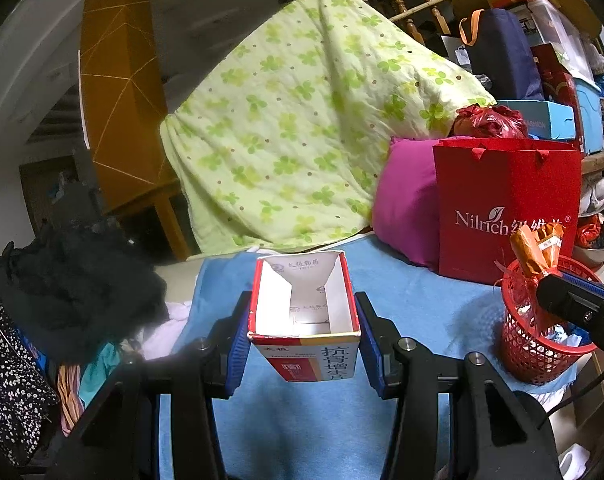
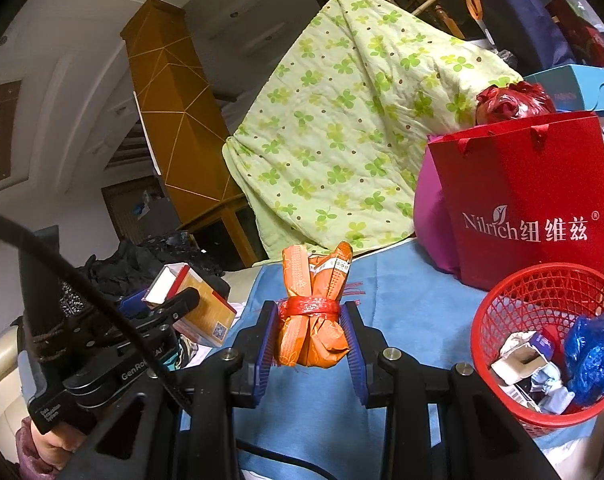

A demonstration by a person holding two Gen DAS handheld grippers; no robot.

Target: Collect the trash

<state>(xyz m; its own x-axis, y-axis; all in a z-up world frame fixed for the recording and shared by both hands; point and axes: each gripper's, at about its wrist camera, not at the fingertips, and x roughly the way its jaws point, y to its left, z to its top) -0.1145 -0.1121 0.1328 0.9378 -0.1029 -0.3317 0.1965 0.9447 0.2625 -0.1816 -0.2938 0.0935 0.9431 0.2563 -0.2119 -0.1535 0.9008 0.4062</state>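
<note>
1. Left hand-held gripper [image 1: 304, 344] clenched on an open white-and-red cardboard medicine box [image 1: 306, 320], mouth up, held above the blue cloth-covered surface [image 1: 414, 300].
2. Right hand-held gripper [image 2: 309, 336] clenched on an orange wrapper bundle tied with red plastic string [image 2: 312, 312], raised over the same blue cloth, left of the red plastic mesh basket [image 2: 550, 344].
3. Basket near the right front corner of the surface, already holding crumpled cartons and a blue plastic wad.
4. Likely risk: bundle slipping from the pads, grip falling on the soft tied waist only.
5. Likely risk: thin box walls buckling under the squeeze, then tilting or dropping short of the basket.
6. Likely risk: light basket tipping off the near edge if knocked by a finger.
7. Red paper gift bag [image 2: 530, 200] just behind the basket, magenta cushion [image 1: 406, 200] beside it: little room at the back.
8. Open blue cloth between the two grippers and ahead of them; approach from above and the left looks clearest.
</note>
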